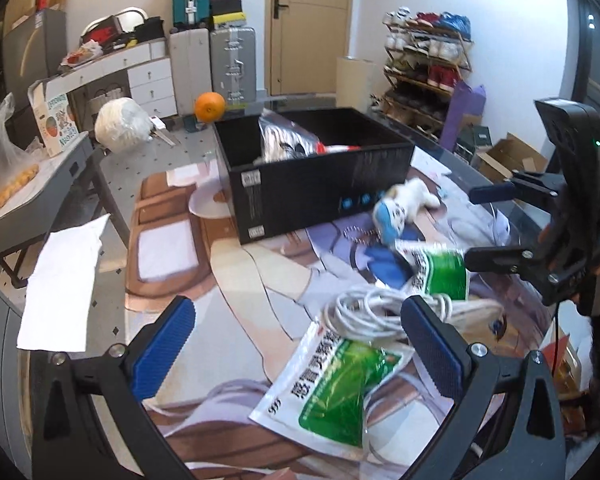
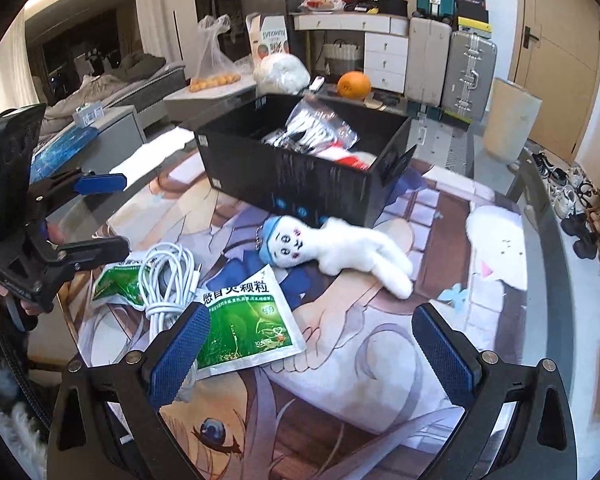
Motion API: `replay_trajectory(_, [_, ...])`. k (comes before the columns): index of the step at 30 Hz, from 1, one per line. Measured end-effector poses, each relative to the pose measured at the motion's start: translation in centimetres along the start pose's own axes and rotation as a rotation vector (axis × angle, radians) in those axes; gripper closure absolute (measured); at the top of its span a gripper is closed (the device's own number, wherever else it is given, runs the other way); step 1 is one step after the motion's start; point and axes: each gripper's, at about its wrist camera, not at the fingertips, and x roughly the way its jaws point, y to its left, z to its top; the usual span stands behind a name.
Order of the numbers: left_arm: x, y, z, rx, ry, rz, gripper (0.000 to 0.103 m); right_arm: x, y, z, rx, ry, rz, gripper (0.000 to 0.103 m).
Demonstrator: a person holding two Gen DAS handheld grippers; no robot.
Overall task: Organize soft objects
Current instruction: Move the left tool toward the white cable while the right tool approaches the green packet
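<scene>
A black box (image 1: 320, 188) (image 2: 300, 176) stands on the printed mat and holds a clear plastic bag (image 2: 320, 128) and a red-white item. A white plush doll with a blue cap (image 2: 332, 248) (image 1: 400, 206) lies in front of the box. Two green sachets (image 2: 248, 320) (image 2: 118, 286) and a coiled white cable (image 2: 168, 280) (image 1: 380, 312) lie nearer. My left gripper (image 1: 300, 352) is open and empty above a green sachet (image 1: 336, 392). My right gripper (image 2: 312, 352) is open and empty, just short of the doll.
An orange (image 1: 209, 107) and a white bundle (image 1: 122, 122) sit behind the box. A white paper sheet (image 1: 64, 280) lies at the table's left edge. Suitcases (image 1: 230, 64), a drawer unit and a shoe rack (image 1: 424, 64) stand beyond the table.
</scene>
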Motion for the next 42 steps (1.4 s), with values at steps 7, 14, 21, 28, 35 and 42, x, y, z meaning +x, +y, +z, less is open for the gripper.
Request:
replay_trajectory(7, [0.8,-0.6,-0.9,0.038,0.055,-0.027,0.0,2.2,1.0,-0.6,-0.035,0.06,0.027,0.001])
replay_trajectory(14, [1.2,-0.7,-1.8,0.069,0.1,-0.036,0.0,3.7,1.6,-0.4,-0.021,0.086,0.063,0.001])
replay_trajectory(21, [1.6,-0.2,-2.0,0.06,0.126,-0.051,0.0,3.8,0.4,-0.5,0.021,0.09,0.053,0.001])
replay_trajectory(28, [1.6,-0.3,-2.2,0.065,0.132,-0.058,0.0,4.1,0.0,-0.4,0.023,0.085,0.013,0.001])
replay_trajectory(35, [1.9,-0.2,-2.4,0.066,0.143,-0.057,0.0,3.8,-2.6,-0.7,0.083,0.092,-0.07,0.001])
replay_trajectory(42, [1.7,-0.2,-2.4,0.079,0.151,-0.069,0.0,3.1,-1.4,-0.9,0.002,0.082,0.013,0.001])
